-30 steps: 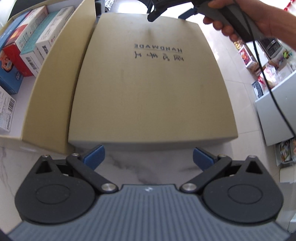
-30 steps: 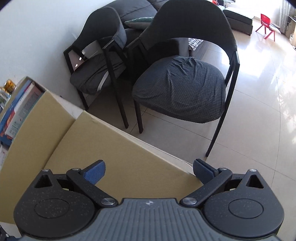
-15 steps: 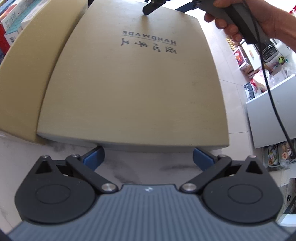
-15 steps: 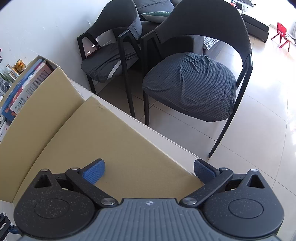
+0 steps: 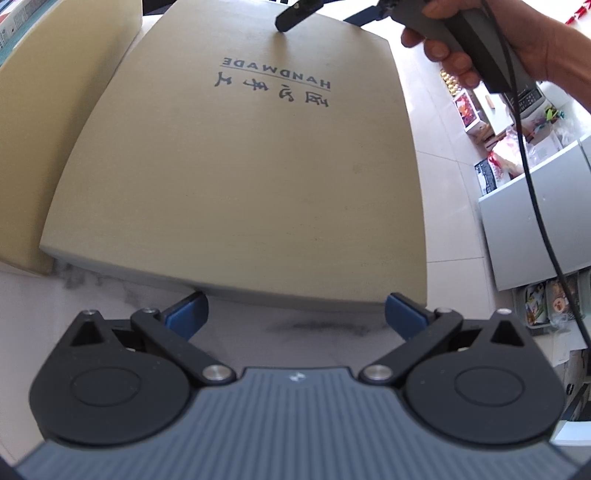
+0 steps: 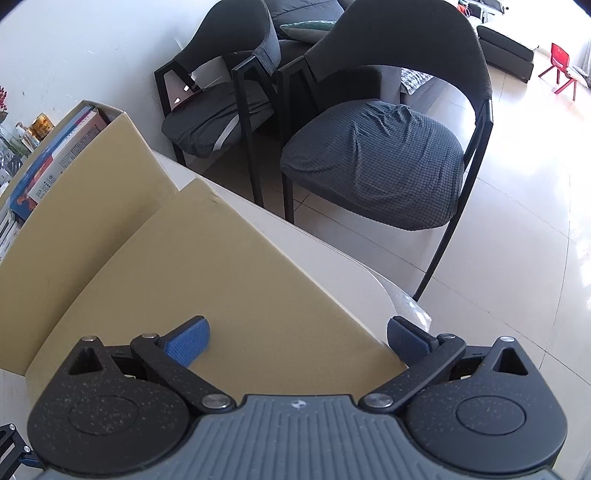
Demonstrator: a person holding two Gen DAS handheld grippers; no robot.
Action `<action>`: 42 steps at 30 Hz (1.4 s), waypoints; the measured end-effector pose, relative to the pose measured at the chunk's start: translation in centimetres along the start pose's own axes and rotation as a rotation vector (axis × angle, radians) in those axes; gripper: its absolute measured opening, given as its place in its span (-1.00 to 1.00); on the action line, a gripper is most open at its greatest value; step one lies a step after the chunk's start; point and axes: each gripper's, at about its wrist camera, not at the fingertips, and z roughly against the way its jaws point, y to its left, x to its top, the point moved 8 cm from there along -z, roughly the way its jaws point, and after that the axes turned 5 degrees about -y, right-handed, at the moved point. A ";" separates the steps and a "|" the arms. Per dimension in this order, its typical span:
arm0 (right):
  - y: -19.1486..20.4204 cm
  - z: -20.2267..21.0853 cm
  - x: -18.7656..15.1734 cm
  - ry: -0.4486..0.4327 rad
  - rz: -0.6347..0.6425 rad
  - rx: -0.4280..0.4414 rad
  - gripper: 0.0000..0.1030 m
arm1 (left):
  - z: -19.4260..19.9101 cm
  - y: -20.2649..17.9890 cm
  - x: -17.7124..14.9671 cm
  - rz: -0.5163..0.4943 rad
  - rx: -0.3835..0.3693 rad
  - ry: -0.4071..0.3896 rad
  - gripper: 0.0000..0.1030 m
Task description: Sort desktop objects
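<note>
A flat tan box lid (image 5: 240,166) printed "HANDMADE" lies on the marble table, beside a taller cardboard box (image 5: 48,110). My left gripper (image 5: 295,317) stands open at the lid's near edge, blue fingertips just short of it. My right gripper (image 6: 297,338) is open above the lid's (image 6: 221,280) far corner, with nothing between its fingers. In the left wrist view the right gripper (image 5: 328,11) hangs over the lid's far edge, held by a hand (image 5: 498,40).
The cardboard box (image 6: 74,206) holds several books and packages (image 6: 55,166). Two dark chairs (image 6: 373,166) stand beyond the table edge (image 6: 332,254). A grey cabinet (image 5: 535,221) and floor clutter lie to the right. A black cable (image 5: 532,192) hangs from the right gripper.
The left gripper has shifted right and closer along the lid's near edge, so the open box slid out of view. The right gripper has drawn back over the lid's corner.
</note>
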 end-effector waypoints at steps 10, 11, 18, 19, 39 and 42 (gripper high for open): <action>-0.7 0.3 -0.1 0.013 0.031 0.005 1.00 | -0.1 -2.0 -0.6 -0.048 -0.047 -0.004 1.00; -0.7 0.4 -0.1 0.006 0.035 0.002 0.99 | -0.1 -2.2 -0.7 -0.062 -0.053 -0.005 1.00; -2.6 4.7 -2.2 -0.151 -0.128 -0.072 0.96 | 2.2 0.1 -1.3 -0.146 0.012 0.000 1.00; -2.9 5.4 -2.9 -0.168 -0.155 -0.089 0.96 | 2.6 0.6 -1.3 -0.137 0.011 0.001 1.00; 2.2 11.3 -15.4 -0.192 -0.514 -0.187 0.96 | 2.5 3.4 8.3 -0.199 0.174 -0.159 1.00; 2.9 11.5 -16.0 -0.192 -0.532 -0.181 0.96 | 2.7 3.7 8.3 -0.202 0.173 -0.159 1.00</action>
